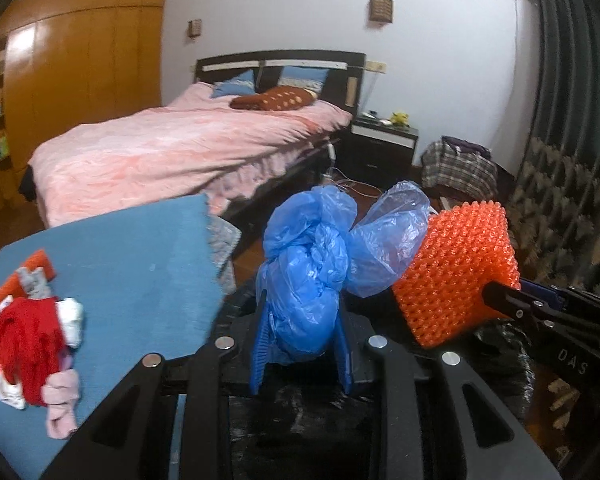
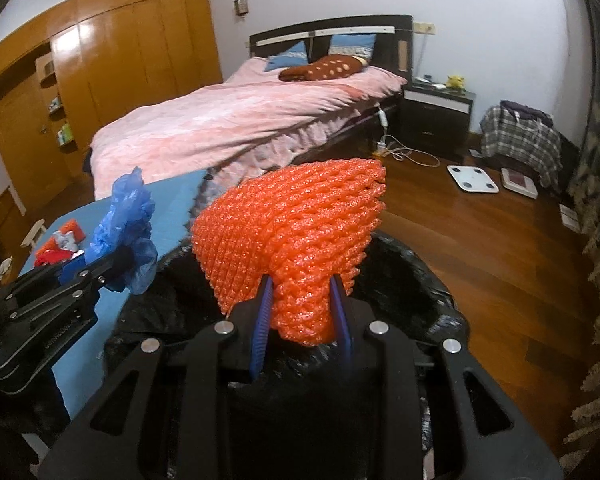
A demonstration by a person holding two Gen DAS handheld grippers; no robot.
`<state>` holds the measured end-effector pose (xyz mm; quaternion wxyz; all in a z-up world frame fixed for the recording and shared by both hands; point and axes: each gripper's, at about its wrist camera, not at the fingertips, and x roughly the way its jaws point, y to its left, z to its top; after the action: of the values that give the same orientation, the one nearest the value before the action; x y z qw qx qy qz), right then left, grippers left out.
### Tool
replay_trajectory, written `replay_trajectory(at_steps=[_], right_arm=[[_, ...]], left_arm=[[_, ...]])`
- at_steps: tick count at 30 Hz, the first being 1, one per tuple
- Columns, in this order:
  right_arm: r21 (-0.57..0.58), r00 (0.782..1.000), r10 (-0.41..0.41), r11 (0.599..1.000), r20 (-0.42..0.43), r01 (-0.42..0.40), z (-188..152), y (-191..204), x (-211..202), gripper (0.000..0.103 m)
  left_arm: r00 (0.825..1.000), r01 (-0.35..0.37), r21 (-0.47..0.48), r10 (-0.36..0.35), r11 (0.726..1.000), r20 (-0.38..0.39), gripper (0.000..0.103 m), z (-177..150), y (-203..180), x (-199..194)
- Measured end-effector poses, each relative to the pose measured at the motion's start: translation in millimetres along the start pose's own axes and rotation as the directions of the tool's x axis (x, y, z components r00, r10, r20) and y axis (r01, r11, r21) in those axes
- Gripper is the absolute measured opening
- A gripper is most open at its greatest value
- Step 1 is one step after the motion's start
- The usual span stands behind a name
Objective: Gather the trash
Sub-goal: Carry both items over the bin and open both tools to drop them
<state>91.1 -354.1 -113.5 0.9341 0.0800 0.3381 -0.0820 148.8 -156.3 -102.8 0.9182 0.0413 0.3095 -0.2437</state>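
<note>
- The left gripper [image 1: 304, 344] was clamped on a crumpled blue plastic bag [image 1: 312, 260], its blue pads pressed against the bag's lower bunch while the loose upper folds billowed above the fingers.
- The right gripper [image 2: 302, 320] gripped an orange foam fruit net [image 2: 296, 240] by its narrow end; the wider end fanned out above the fingers.
- In the left wrist view, the net sat just right of the blue bag, the two nearly touching.
- Both held pieces hung over the mouth of a bin lined with a black trash bag [image 2: 412, 280], whose glossy rim curved around beneath the grippers.
- To the left of the bin stood a blue-covered table [image 1: 140, 264], its edge close to the liner.
- More scraps lay on that table: a red mesh bundle [image 1: 24, 344] with white and pink crumpled bits against it, and a small orange piece [image 1: 40, 264] just beyond.
- Behind was a bed with a pink quilt [image 2: 240, 120], a dark nightstand [image 2: 436, 116] beside it, and a white bathroom scale [image 2: 472, 178] on the wooden floor [image 2: 500, 260].
</note>
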Motion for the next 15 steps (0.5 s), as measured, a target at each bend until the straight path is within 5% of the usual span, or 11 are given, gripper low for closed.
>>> replay_trajectory(at_steps=[3, 5, 9, 15], right_arm=[[0.015, 1.0, -0.02, 1.0, -0.01, 0.02, -5.1, -6.9, 1.7, 0.036], [0.028, 0.999, -0.033, 0.999, -0.017, 0.033, -7.8, -12.1, 3.1, 0.041], [0.041, 0.999, -0.049, 0.998, -0.019, 0.05, -9.3, -15.9, 4.3, 0.05], [0.04, 0.999, -0.049, 0.998, 0.001, 0.049, -7.5, -7.5, 0.9, 0.084]], left_arm=[[0.999, 0.035, 0.001, -0.035, 0.999, -0.025, 0.035, -2.4, -6.0, 6.5], [0.998, 0.05, -0.008, -0.05, 0.999, -0.034, 0.053, -4.7, -5.4, 8.7], [0.998, 0.049, -0.014, -0.05, 0.999, -0.028, 0.063, -5.0, 0.9, 6.3], [1.0, -0.01, -0.025, 0.01, 1.0, -0.003, 0.074, -2.1, 27.1, -6.1]])
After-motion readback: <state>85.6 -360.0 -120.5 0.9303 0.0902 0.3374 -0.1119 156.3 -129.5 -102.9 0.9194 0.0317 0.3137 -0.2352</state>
